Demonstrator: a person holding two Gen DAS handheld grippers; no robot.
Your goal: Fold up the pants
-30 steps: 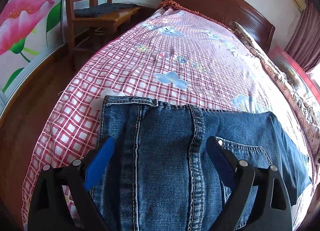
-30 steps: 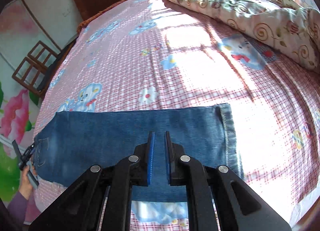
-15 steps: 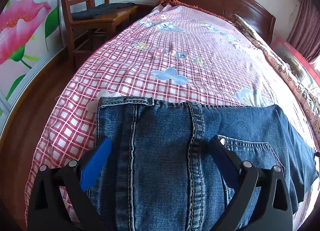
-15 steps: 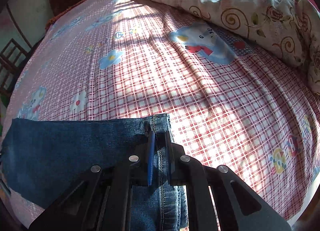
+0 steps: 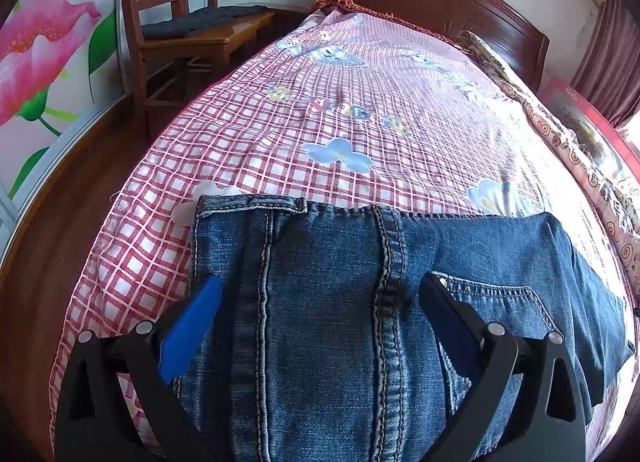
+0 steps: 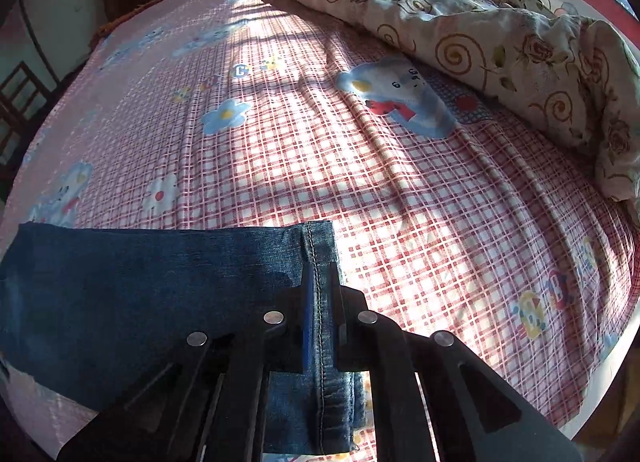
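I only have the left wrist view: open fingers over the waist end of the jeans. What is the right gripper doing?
Observer: The right gripper is shut on the hem at the leg end of the jeans.
Operator: Is that end lifted or lying flat?
Observer: The leg lies flat on the checked sheet; whether the pinched hem is raised, I cannot tell.
Operator: Anything near it that could snag?
Observer: A crumpled floral quilt lies along the far side of the bed, well apart from the hem.
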